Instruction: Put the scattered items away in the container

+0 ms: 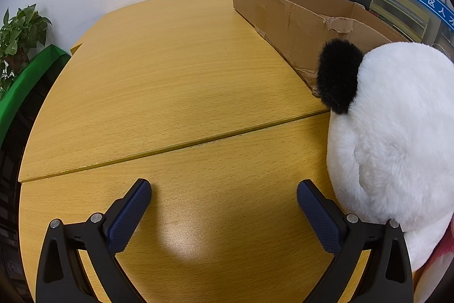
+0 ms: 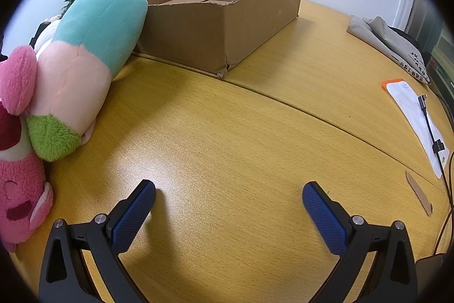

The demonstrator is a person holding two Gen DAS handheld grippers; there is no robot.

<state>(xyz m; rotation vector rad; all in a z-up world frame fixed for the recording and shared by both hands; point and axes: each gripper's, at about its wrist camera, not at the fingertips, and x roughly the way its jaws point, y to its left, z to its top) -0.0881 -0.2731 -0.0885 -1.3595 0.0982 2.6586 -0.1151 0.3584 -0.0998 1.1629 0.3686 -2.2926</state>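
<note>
Jaws of the left gripper and the right gripper are spread wide, holding nothing, low in each frame over the wooden counter. A panda plush fills the left view's right edge; a pink plush and pastel plush sit at left in the right view. Beyond, the cardboard box stands at upper centre.

The white plush toy is running off the left wrist picture's right edge, its face unseen. The pink plush is getting cropped at the right wrist picture's left edge, while the cardboard box is hiding most of its floor.
</note>
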